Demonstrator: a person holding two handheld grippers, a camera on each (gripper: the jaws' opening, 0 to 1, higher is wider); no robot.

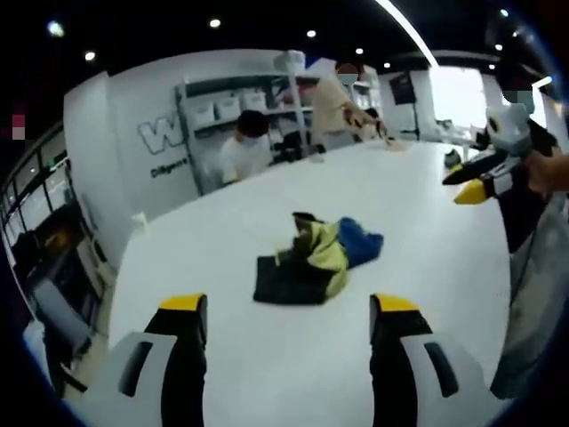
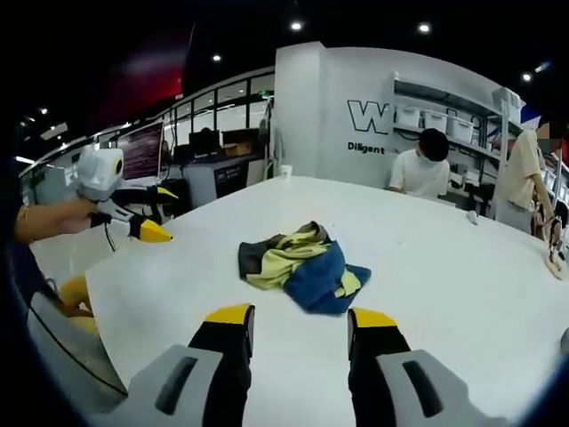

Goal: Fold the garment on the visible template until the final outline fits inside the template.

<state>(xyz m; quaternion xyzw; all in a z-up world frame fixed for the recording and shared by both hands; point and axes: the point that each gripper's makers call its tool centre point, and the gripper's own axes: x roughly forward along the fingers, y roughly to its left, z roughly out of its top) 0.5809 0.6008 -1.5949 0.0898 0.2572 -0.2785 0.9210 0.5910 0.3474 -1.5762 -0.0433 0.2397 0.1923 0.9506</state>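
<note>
The left gripper [image 1: 289, 311] is held with its jaws spread apart and nothing between them, above the near edge of the white table [image 1: 427, 213]. Beyond it, well apart, the garment [image 1: 316, 260] lies crumpled in the middle of the table; its long axis runs from near left to far right, the black part nearest, the yellow in the middle, the blue at the far right. No template outline can be made out under or around it. The right gripper [image 2: 293, 322] is likewise held with jaws apart and empty, the garment [image 2: 302, 265] lying beyond it, blue part nearest. Its true shape is hidden by the bunching. In the right gripper view the left gripper [image 2: 147, 229] is seen at the left; its jaws cannot be judged there. Two people [image 2: 422, 169] are seen at the far side.
</note>
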